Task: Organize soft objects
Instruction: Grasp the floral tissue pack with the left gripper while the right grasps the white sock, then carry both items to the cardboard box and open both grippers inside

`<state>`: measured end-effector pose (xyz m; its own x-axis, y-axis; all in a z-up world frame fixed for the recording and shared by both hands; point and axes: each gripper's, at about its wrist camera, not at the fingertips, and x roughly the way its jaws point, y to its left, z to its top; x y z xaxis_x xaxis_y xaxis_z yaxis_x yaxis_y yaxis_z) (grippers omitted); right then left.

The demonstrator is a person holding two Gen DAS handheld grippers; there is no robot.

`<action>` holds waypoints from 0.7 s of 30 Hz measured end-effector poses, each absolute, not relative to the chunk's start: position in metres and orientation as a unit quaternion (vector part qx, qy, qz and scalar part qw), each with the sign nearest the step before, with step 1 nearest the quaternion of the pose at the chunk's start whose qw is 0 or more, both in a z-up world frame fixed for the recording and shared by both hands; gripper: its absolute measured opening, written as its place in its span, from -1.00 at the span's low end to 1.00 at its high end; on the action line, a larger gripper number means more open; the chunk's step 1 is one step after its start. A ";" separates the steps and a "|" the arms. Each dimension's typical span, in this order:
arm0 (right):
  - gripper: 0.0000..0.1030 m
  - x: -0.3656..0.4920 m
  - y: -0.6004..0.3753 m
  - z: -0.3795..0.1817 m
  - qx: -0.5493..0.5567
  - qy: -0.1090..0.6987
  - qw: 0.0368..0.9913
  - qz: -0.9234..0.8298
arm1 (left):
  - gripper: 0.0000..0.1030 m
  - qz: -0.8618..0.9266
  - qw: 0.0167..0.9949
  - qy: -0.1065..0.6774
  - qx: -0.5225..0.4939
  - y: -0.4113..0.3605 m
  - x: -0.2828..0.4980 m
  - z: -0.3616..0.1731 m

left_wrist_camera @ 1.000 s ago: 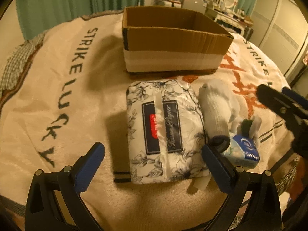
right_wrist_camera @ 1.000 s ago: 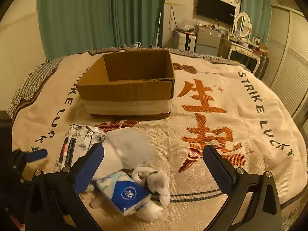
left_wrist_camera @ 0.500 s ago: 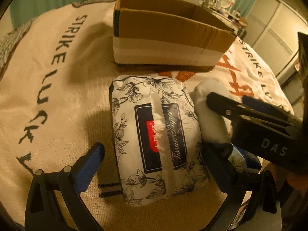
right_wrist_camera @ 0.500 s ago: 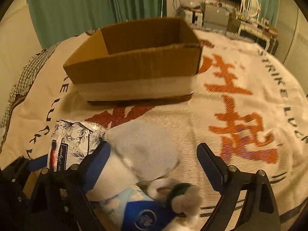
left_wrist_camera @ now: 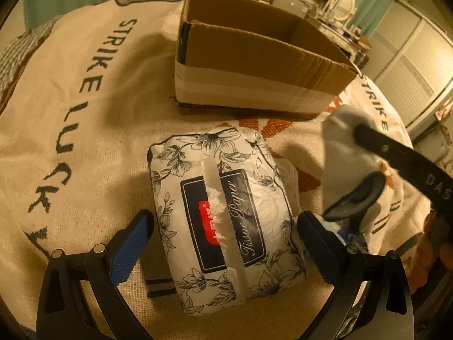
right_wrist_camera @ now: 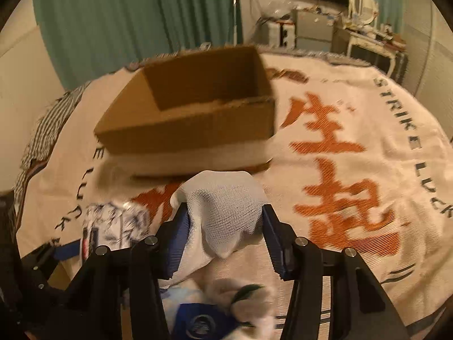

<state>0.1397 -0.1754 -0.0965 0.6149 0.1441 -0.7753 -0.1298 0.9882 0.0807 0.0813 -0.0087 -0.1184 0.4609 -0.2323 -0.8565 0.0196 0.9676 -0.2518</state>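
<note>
A cream blanket printed with orange characters covers the surface, and an open cardboard box sits on it. Just in front of the box lies a floral tissue pack, between the wide-spread fingers of the left gripper, which do not touch it. Beside the pack, the right gripper is closing on a white mesh cloth, both pads against its sides.

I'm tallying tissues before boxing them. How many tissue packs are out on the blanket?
2: a floral tissue pack between the left tool's open fingers, and a small blue pack beneath the right tool. Others may be hidden.
</note>
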 end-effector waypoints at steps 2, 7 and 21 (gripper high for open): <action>-0.03 0.140 -0.181 -0.093 0.013 0.430 0.900 0.073 | 0.84 -0.070 0.848 0.517 -0.095 -0.011 0.082 -0.120; -0.03 0.139 -0.185 -0.094 0.009 0.435 0.897 0.078 | 0.64 -0.068 0.850 0.517 -0.074 -0.015 0.084 -0.118; -0.03 0.105 -0.184 -0.043 0.007 0.388 0.916 0.101 | 0.32 -0.089 0.879 0.455 -0.113 0.003 0.060 -0.055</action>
